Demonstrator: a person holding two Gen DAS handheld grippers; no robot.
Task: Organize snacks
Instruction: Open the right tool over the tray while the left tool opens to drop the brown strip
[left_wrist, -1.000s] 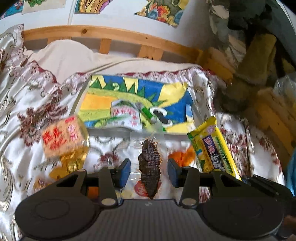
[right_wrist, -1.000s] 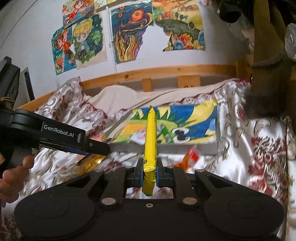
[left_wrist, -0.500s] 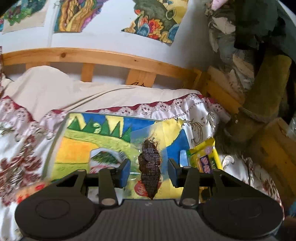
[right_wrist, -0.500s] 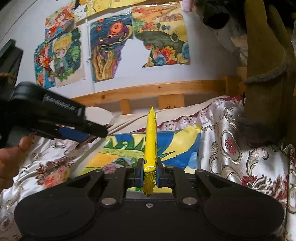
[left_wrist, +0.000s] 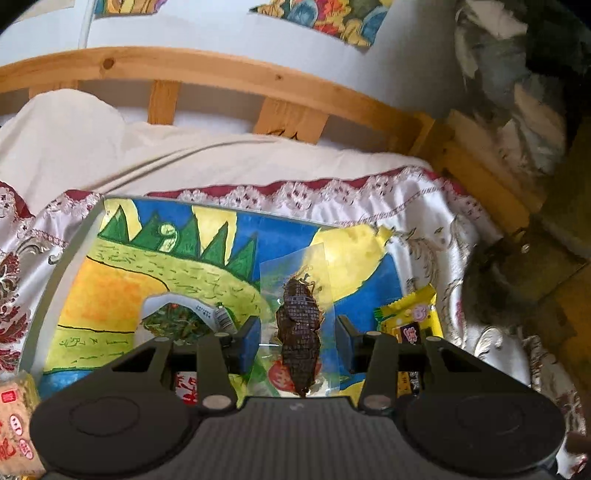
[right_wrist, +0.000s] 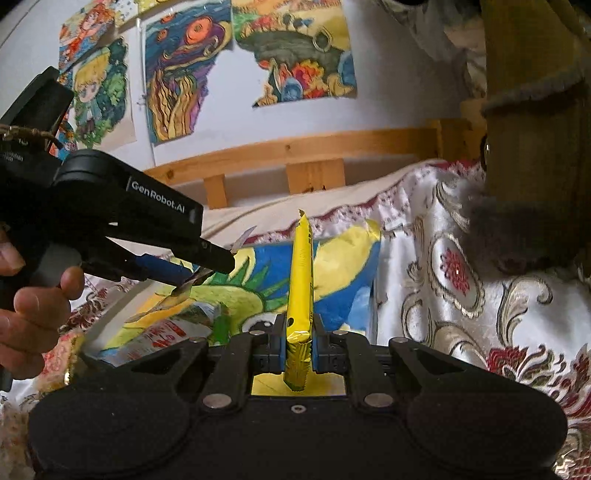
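The left gripper (left_wrist: 298, 338) holds a clear packet with a dark dried snack (left_wrist: 298, 332) inside; its 2 blue fingers (left_wrist: 248, 341) press on the edges of the clear wrapper, so they are closed on it, with the packet standing upright between them. In the left wrist view this packet hangs over a painted tray (left_wrist: 155, 266), a flat box whose bottom shows a picture in blue, yellow and green. In the tray, at 9 o'clock from the gripper, lies a white packet with green vegetable print (left_wrist: 177, 317). A yellow snack bar (left_wrist: 410, 321) shows at 3 o'clock, just beside the right finger. An orange packet with red characters (left_wrist: 16, 424) lies on the bed cover at 8 o'clock, outside the tray.

The right gripper (right_wrist: 298, 347) has its fingers shut tight on the lower end of the yellow snack bar (right_wrist: 301, 288), which points up and away, over the right part of the tray (right_wrist: 343, 295). At 10 o'clock in this view, the left gripper (right_wrist: 207, 266) is seen from the side, carried by a hand (right_wrist: 33, 306). The tray rests on a bed cover with red and gold flowers (right_wrist: 461, 280), and a wooden bed rail (right_wrist: 314, 151) is behind.
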